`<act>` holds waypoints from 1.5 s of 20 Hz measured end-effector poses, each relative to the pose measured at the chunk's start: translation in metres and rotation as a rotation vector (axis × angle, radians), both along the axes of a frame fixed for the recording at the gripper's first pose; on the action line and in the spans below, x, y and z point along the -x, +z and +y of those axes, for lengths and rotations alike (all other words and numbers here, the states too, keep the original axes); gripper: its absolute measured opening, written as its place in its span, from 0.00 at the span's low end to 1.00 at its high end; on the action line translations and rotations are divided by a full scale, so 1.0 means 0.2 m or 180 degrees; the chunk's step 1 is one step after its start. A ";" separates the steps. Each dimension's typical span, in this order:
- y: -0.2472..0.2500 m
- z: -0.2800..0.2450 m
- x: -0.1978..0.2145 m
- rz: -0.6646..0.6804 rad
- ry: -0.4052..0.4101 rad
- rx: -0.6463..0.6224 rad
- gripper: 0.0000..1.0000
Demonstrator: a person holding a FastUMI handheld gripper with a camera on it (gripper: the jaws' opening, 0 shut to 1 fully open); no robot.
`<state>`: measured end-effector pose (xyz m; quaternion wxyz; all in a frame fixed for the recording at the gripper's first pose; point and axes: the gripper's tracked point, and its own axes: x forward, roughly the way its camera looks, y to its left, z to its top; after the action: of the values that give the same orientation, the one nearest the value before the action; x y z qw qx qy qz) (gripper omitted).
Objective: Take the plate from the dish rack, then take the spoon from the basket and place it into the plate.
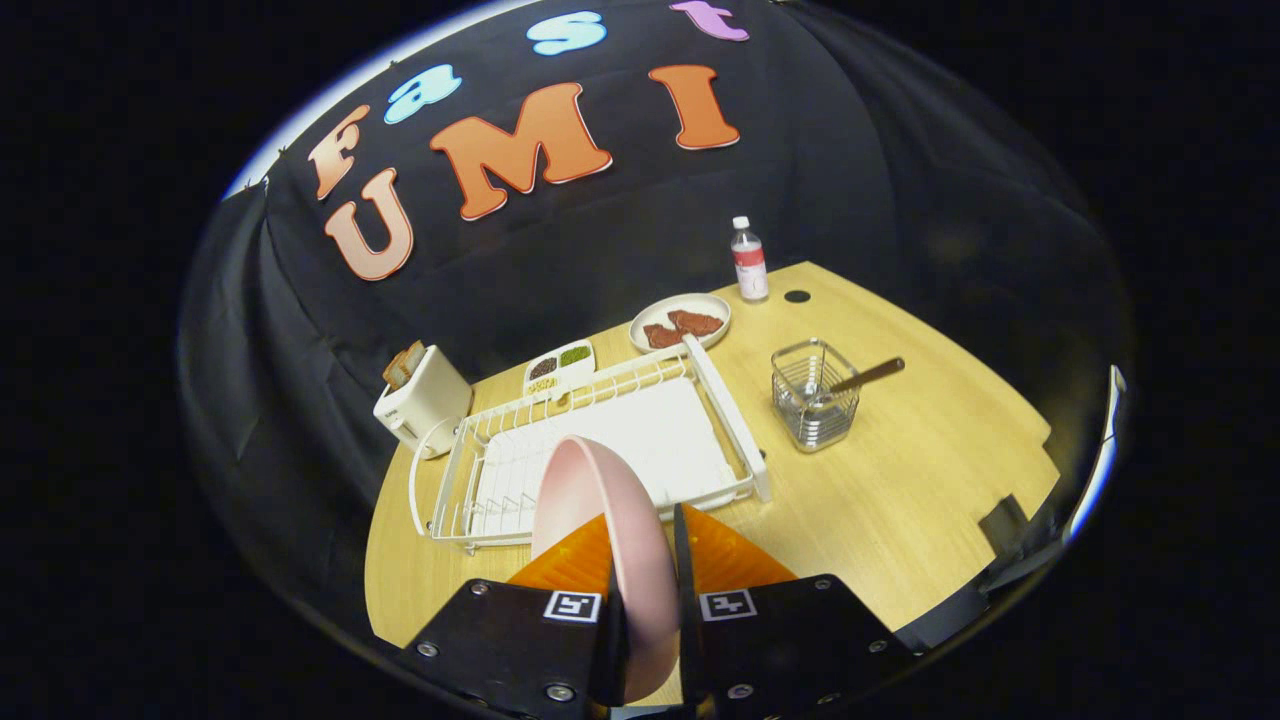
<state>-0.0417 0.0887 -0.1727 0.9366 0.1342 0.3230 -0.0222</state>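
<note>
Pink plate (600, 520), white rack (600, 440), silver wire basket (812, 395), brown-handled spoon (868, 376), light wood-grain table (900, 480), cream toaster (425, 400).

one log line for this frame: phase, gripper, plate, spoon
phase: plate lifted clear of dish rack | gripper: shut on pink plate, held on edge | spoon: in wire basket, untouched

We see the claw (648, 560) clamped on the pink plate (590, 510), held on edge above the surface (900, 480), with the white dish rack (590, 440) just beyond.
</note>
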 end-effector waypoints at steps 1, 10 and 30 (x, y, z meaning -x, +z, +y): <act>-0.04 0.02 0.02 0.0029 0.0006 -0.0076 0.22; -0.39 0.14 0.11 0.0344 0.0081 -0.0536 0.21; -0.67 0.07 0.06 0.0624 -0.0009 -0.1079 0.50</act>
<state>-0.0528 0.1028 -0.3066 0.8646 0.2877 0.4115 0.0183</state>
